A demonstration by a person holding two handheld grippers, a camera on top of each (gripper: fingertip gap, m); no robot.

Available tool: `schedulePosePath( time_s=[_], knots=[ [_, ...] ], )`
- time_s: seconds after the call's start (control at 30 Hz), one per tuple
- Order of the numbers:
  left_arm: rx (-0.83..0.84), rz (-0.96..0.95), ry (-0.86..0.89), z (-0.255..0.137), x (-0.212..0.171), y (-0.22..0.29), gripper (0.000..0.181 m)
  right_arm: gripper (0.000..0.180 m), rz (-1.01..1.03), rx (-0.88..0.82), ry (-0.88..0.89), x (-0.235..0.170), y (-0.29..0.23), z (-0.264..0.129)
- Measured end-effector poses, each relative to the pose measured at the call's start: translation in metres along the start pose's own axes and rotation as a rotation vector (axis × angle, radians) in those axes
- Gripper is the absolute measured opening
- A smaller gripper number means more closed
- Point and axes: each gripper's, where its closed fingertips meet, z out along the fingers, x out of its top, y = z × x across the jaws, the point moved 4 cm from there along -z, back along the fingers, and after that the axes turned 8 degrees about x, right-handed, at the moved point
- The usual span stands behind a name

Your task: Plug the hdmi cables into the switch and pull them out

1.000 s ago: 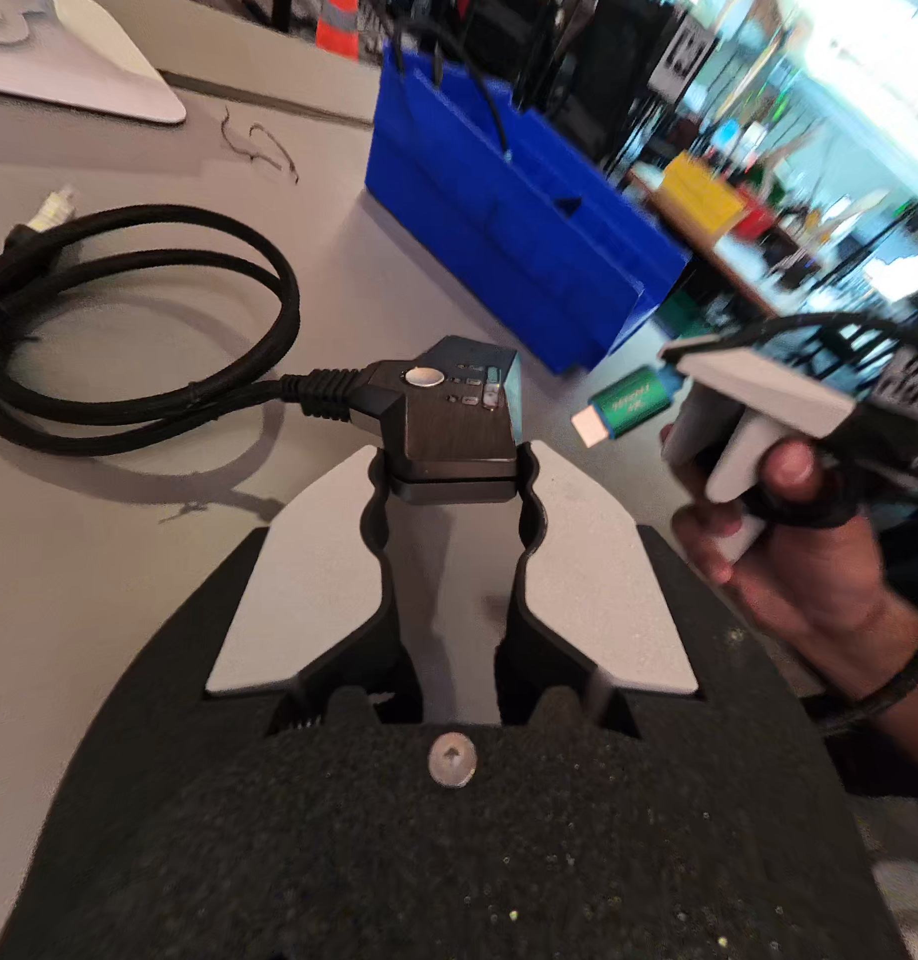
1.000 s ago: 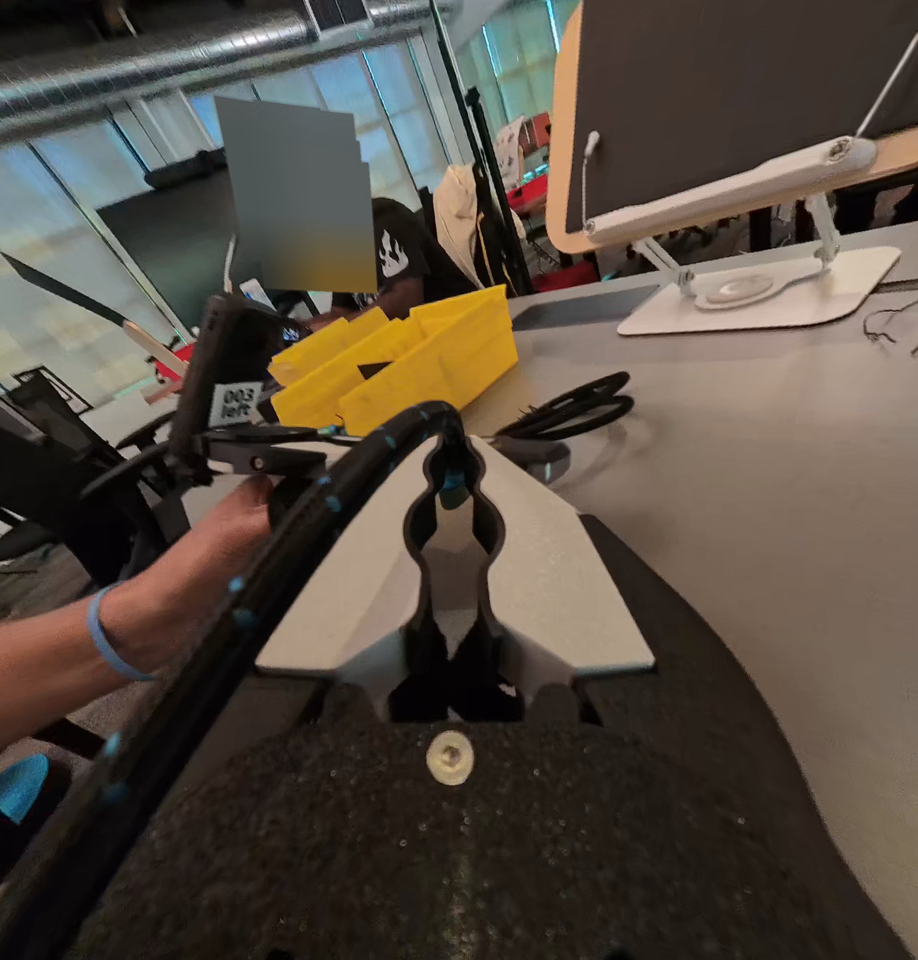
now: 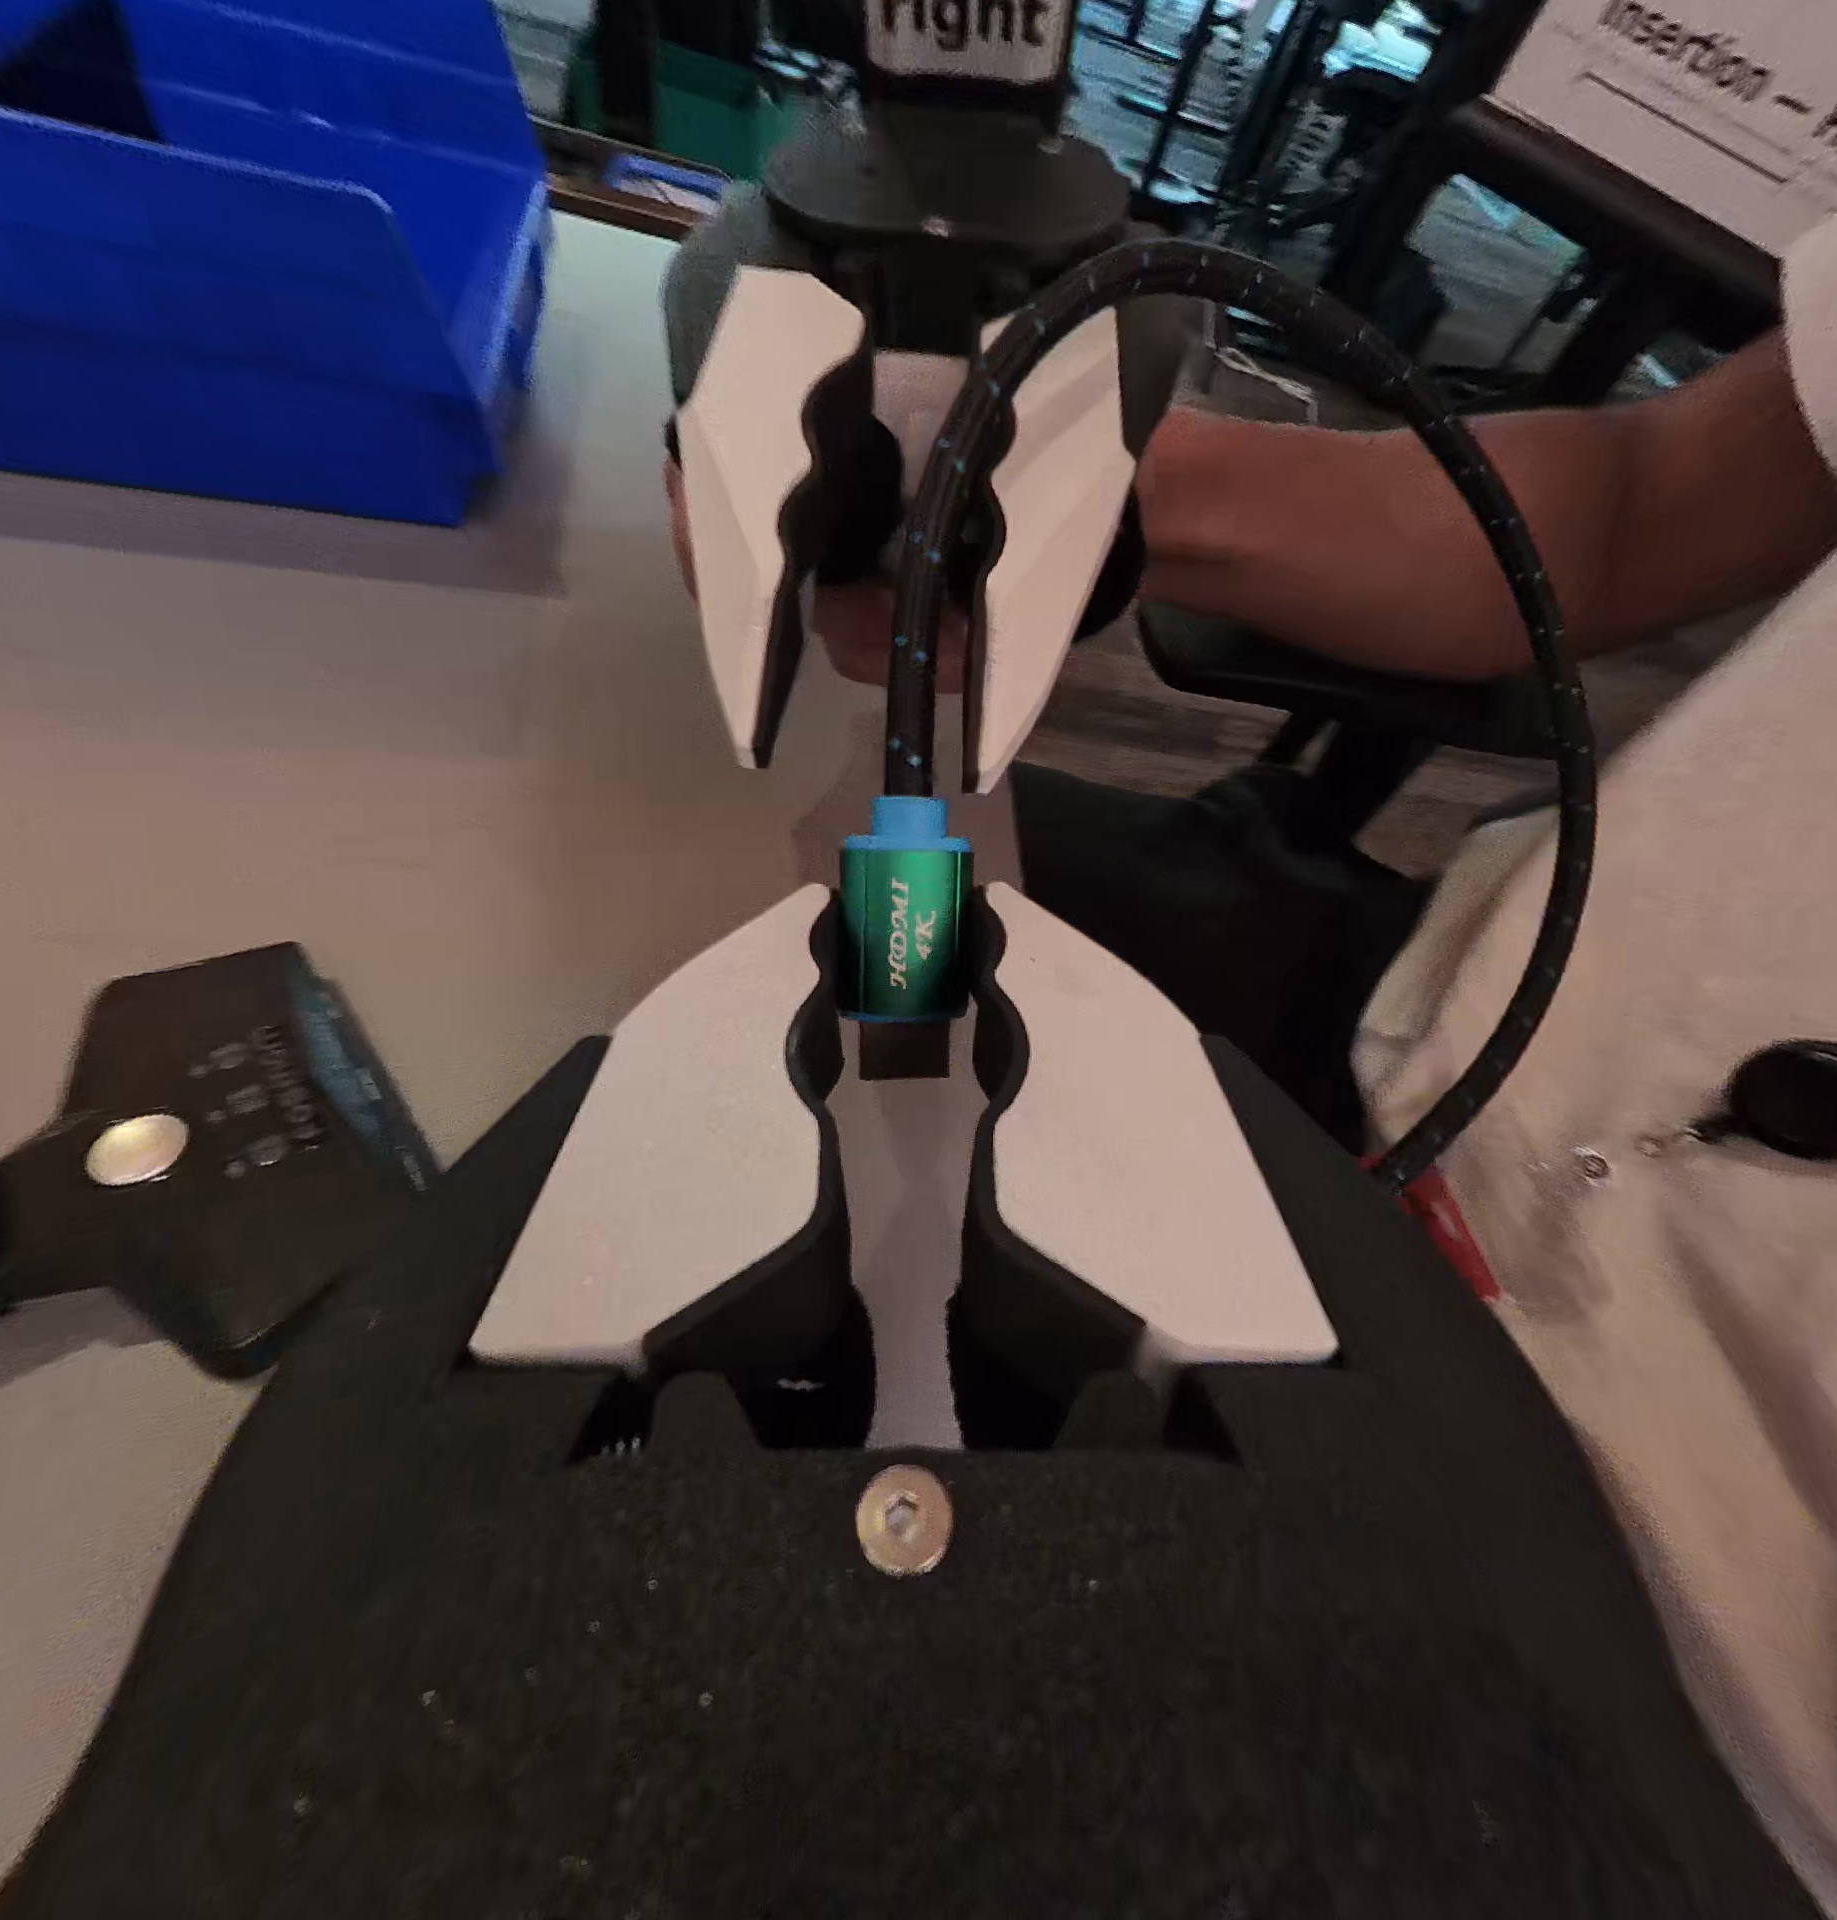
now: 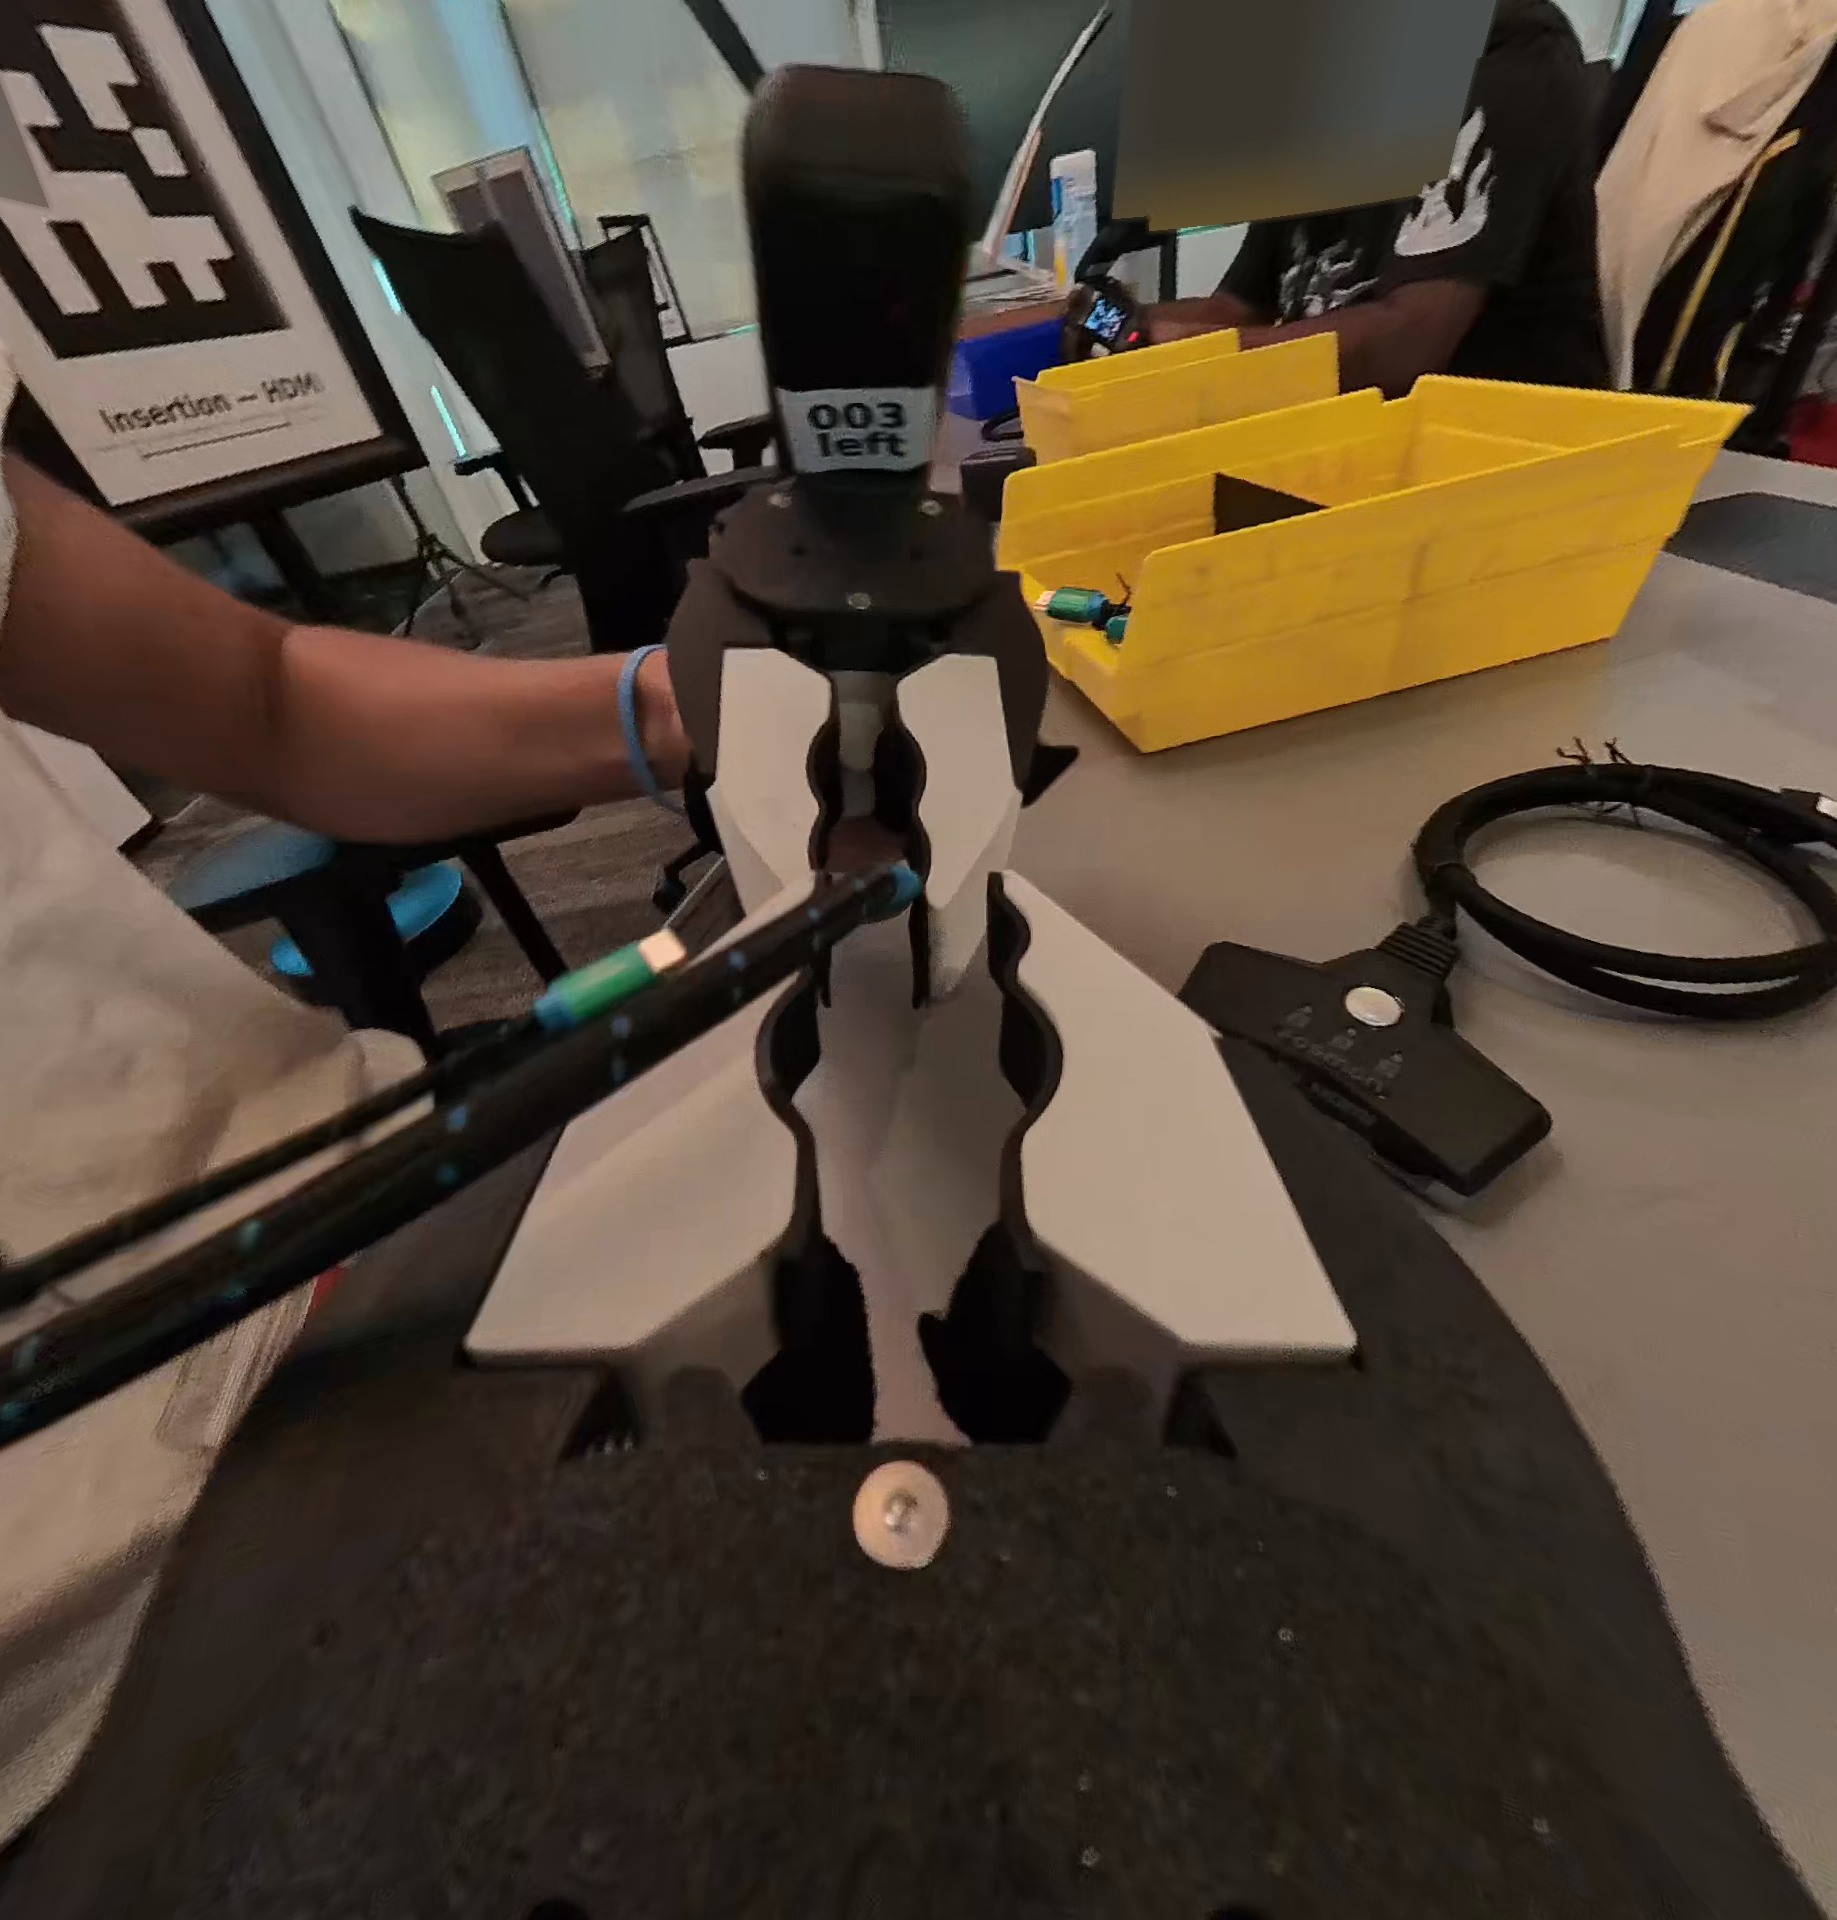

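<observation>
Now the green HDMI plug (image 3: 901,930) sits between the fingertips of the left gripper (image 3: 901,935), clamped by its green shell, whereas a second ago that gripper held the switch and the plug was in the other tool. So a handover has happened: the switch (image 3: 218,1132) lies flat on the grey table (image 3: 270,790), down and to the left of the left gripper, released and well apart from the plug. In the right wrist view the switch (image 4: 1381,1081) rests to the right of both tools, its own black lead (image 4: 1641,883) coiled beyond it.

The plug's long axis runs along the left gripper's fingers, near to far. Its dark metal tip points back toward the left gripper's body, and its blue collar points away, toward the right gripper (image 3: 872,769). From that collar the braided cable (image 3: 1413,520) runs between the right gripper's fingers, which stand apart and do not seem to pinch it, then loops right and down past the person's white shirt (image 3: 1672,1351).

Judging by this, the plug faces away from the switch, so it likely needs re-gripping or turning before any insertion. A blue bin (image 3: 218,260) stands far left, and a yellow bin (image 4: 1361,582) at the far right.
</observation>
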Motion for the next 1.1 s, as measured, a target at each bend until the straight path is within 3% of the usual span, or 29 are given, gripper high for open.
schedulePosePath(
  time_s=[0.17, 0.43, 1.1],
  knots=[
    [-0.074, -0.017, -0.030, 0.005, -0.004, 0.007, 0.021, 0.028, -0.033, 0.064, -0.054, -0.004, -0.011, 0.008],
    [-0.083, -0.035, -0.050, 0.006, -0.009, 0.005, 0.021, 0.010, -0.022, 0.024, -0.129, -0.009, -0.011, 0.012],
    [-0.139, -0.056, -0.099, 0.007, -0.016, 0.007, 0.021, 0.013, -0.040, 0.033, -0.171, -0.016, -0.015, 0.013]
  ],
)
